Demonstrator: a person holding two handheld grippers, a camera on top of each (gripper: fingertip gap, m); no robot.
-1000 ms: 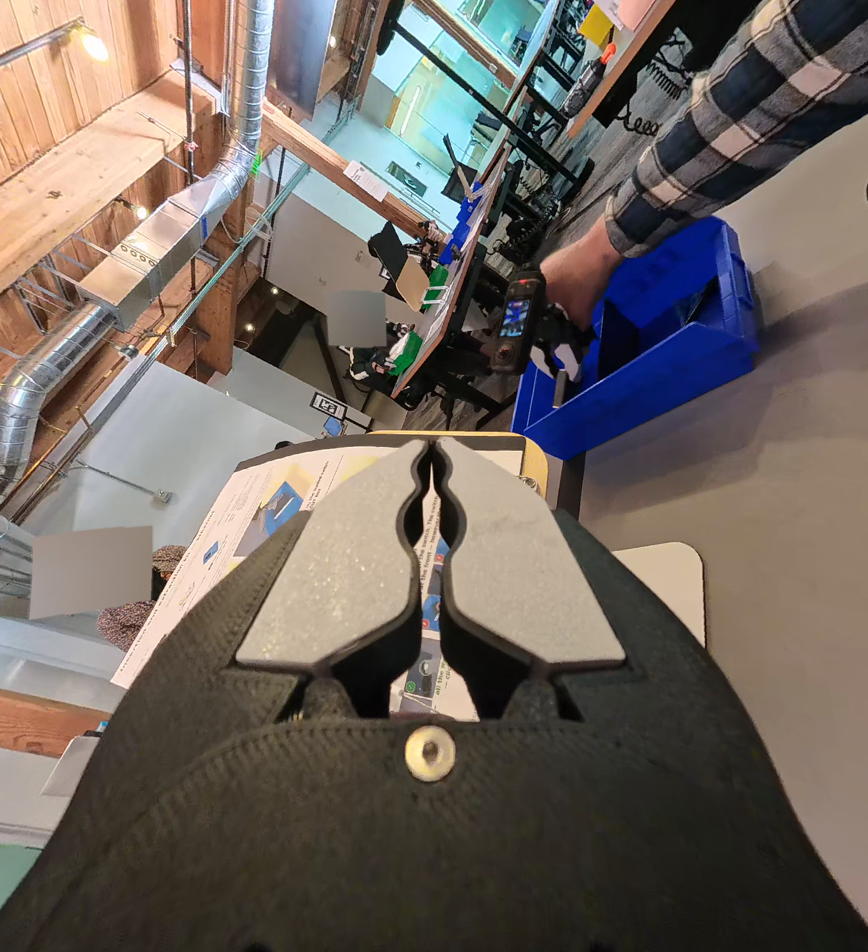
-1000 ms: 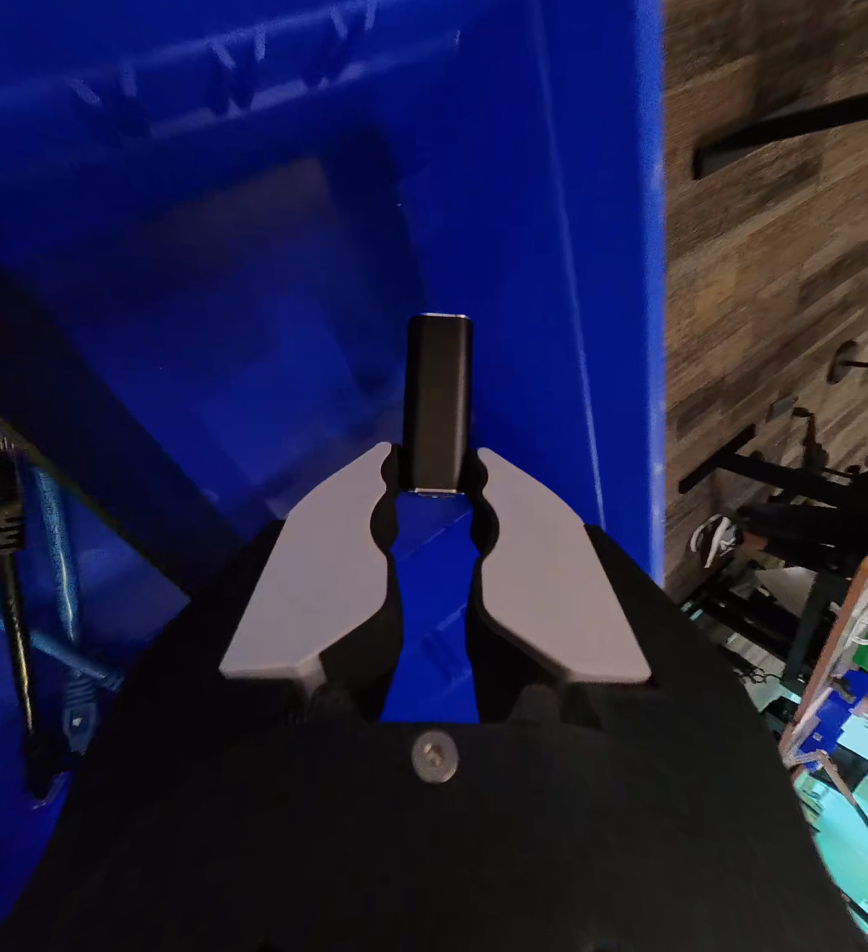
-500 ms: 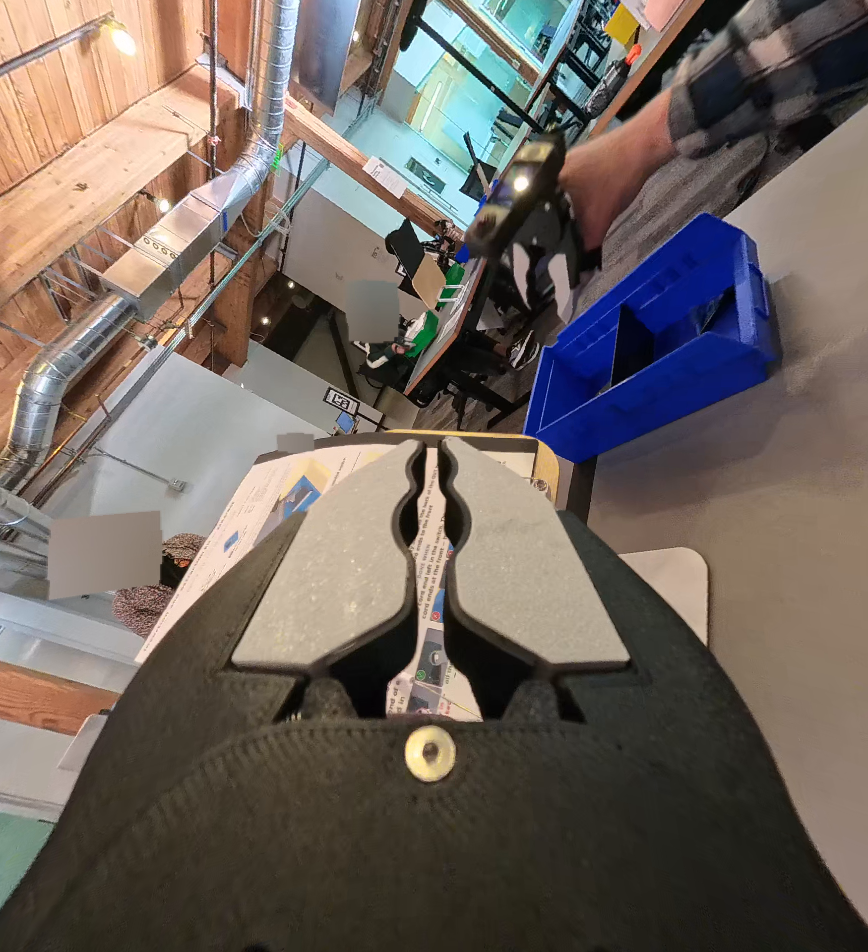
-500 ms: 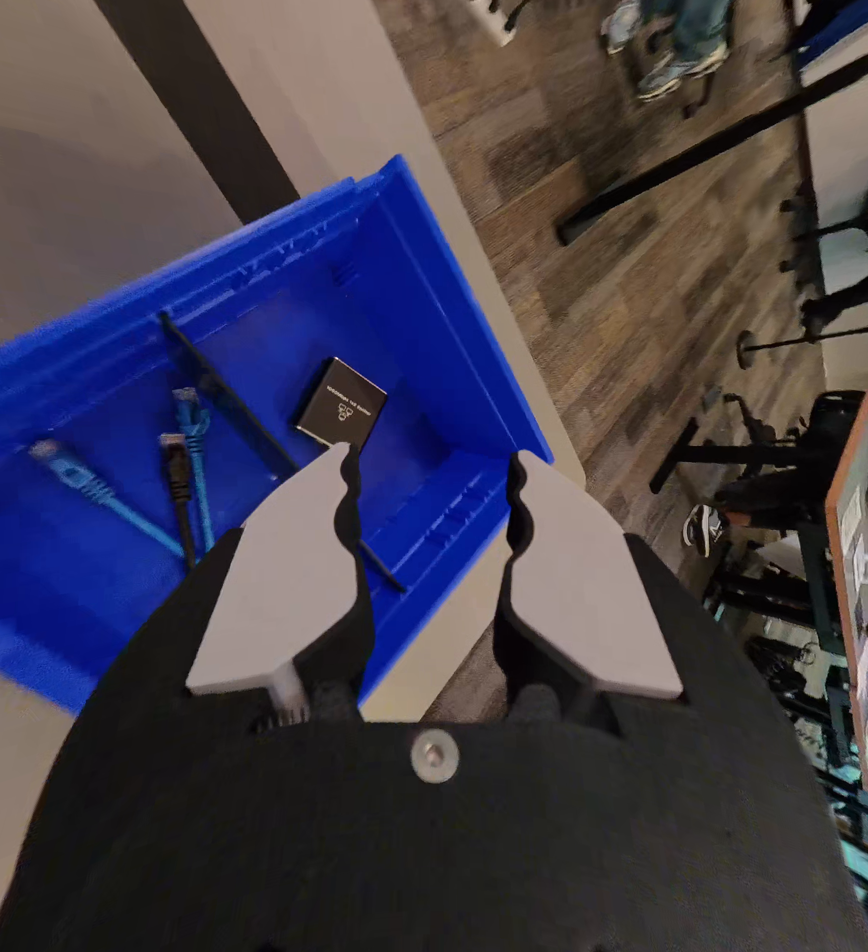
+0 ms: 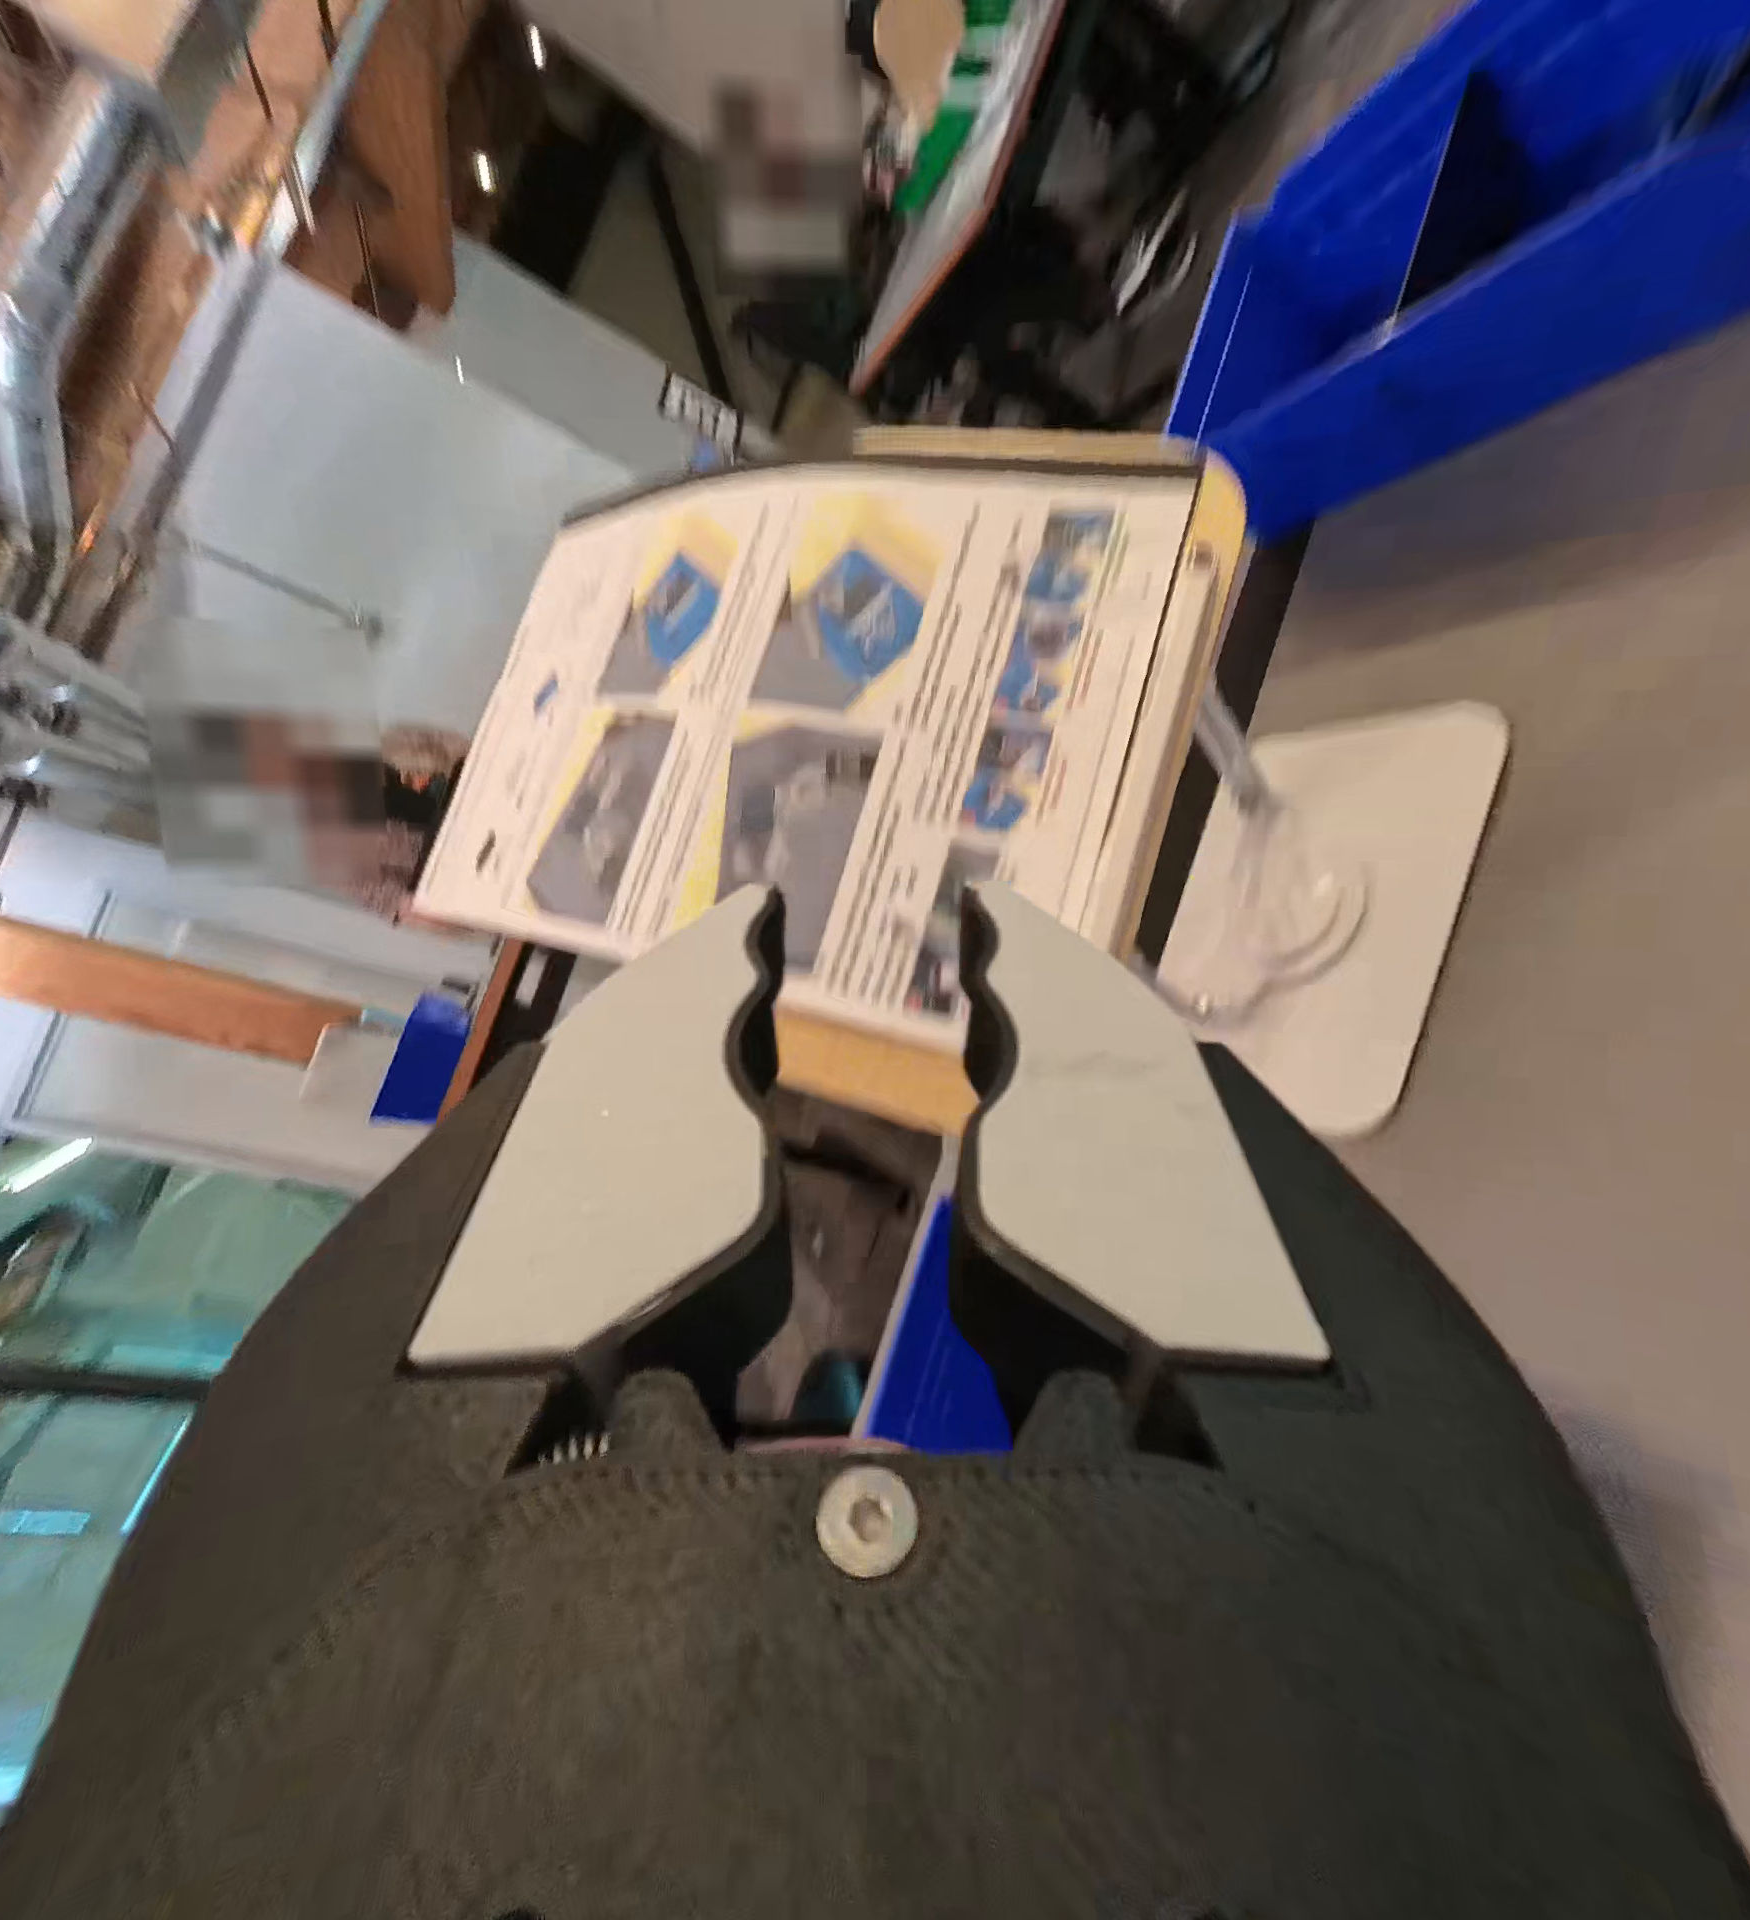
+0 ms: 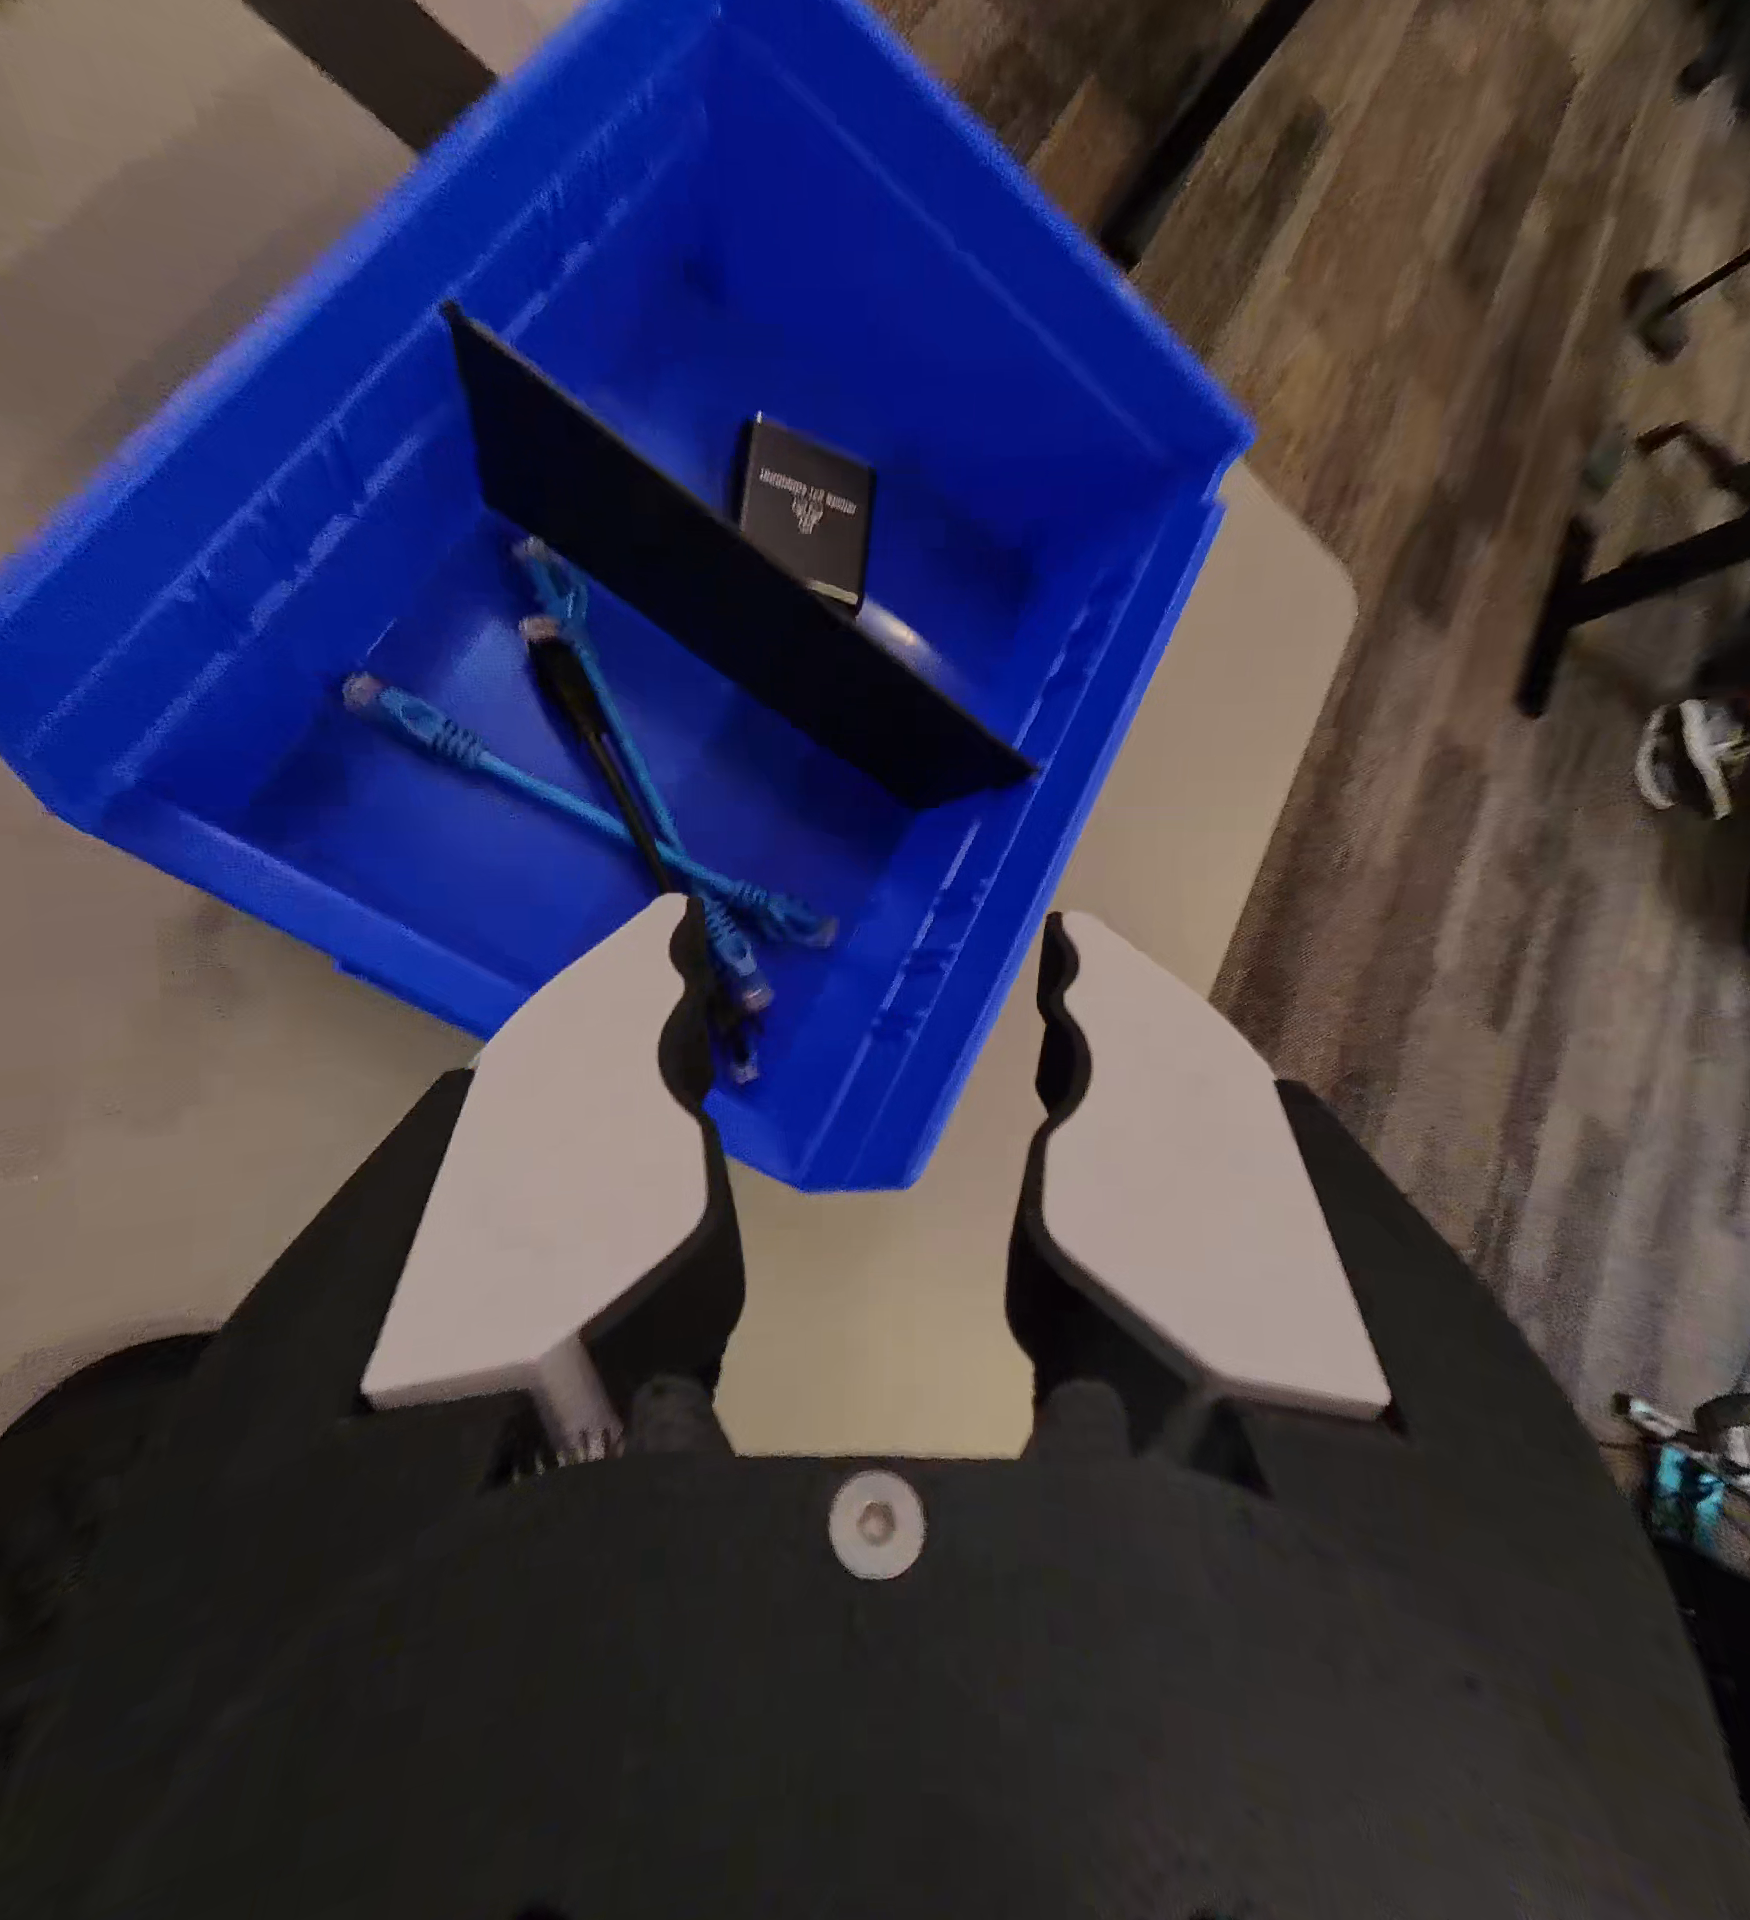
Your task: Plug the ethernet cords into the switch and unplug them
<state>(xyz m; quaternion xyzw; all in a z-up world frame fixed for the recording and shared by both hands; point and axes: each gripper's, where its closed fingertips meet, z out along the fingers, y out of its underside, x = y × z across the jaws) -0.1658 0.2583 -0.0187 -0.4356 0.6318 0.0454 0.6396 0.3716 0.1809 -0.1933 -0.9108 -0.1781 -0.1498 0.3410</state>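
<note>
- Your right gripper [image 6: 866, 940] hangs with jaws spread and bare over the blue plastic bin [image 6: 1058, 312] on the grey table [image 6: 71, 1091].
- A black divider panel [image 6: 705, 582] splits the bin: the small black switch box [image 6: 803, 499] lies at 12 o'clock, the blue and black ethernet cords [image 6: 580, 769] at 10 o'clock.
- Your left gripper [image 5: 866, 920] also has its jaws spread and bare, facing a blurred printed sheet on a board [image 5: 829, 717].
- Wood-plank floor [image 6: 1473, 727] lies at 2 o'clock.

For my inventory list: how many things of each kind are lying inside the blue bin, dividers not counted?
Light blue cords: 2
Black cord: 1
Black switch: 1
Total in the blue bin: 4
</note>
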